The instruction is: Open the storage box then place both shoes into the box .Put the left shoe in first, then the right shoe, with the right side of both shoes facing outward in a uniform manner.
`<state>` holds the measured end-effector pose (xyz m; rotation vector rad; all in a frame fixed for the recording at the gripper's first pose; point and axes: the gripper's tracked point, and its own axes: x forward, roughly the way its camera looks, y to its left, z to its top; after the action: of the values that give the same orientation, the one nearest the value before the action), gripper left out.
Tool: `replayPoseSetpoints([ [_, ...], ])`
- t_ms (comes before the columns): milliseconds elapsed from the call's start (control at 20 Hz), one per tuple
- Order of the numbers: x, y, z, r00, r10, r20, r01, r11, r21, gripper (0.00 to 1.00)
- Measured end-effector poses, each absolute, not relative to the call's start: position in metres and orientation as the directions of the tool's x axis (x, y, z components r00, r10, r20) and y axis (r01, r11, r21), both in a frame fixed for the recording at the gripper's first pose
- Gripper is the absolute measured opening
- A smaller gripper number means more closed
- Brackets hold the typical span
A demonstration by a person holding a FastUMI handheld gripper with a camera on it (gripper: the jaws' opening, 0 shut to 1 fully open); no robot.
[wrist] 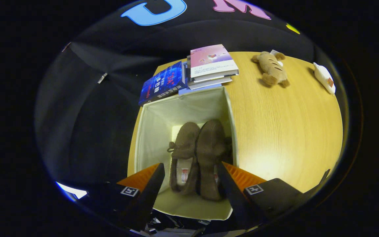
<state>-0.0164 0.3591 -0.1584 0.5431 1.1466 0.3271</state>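
The gripper (189,179) hangs above the open storage box (150,131), looking down into it, with its two fingers spread wide and nothing between them but the view of what lies below. The box is pale, with soft fabric walls, and it stands at the near left corner of a light wooden table (285,131). Both shoes lie inside it on the box floor, side by side and touching along their length, toes pointing away from the fingers. The left-hand shoe (183,154) shows its opening and a pale insole, with a small bow of lace at its throat. The right-hand shoe (210,158) is tipped partly onto its side, so more of its brown upper is seen than its opening, and it lies close to the box's right wall. Their heels sit just ahead of the fingertips, between the two fingers. Beyond the box, touching or nearly touching its far wall, a stack of books (211,67) rests on the table, topped by one with a pink cover, and a blue book (162,84) lies beside the stack, hanging partly over the table edge. Farther off on the table a brown plush toy (271,69) lies on its back, and well apart from it, near the table's far right edge, sits a small white object (324,78).
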Motion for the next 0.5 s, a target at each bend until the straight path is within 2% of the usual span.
replayPoseSetpoints([
  [500,-0.013,0.319,-0.140,0.506,0.518,-0.689,-0.008,0.802,0.597,0.99],
])
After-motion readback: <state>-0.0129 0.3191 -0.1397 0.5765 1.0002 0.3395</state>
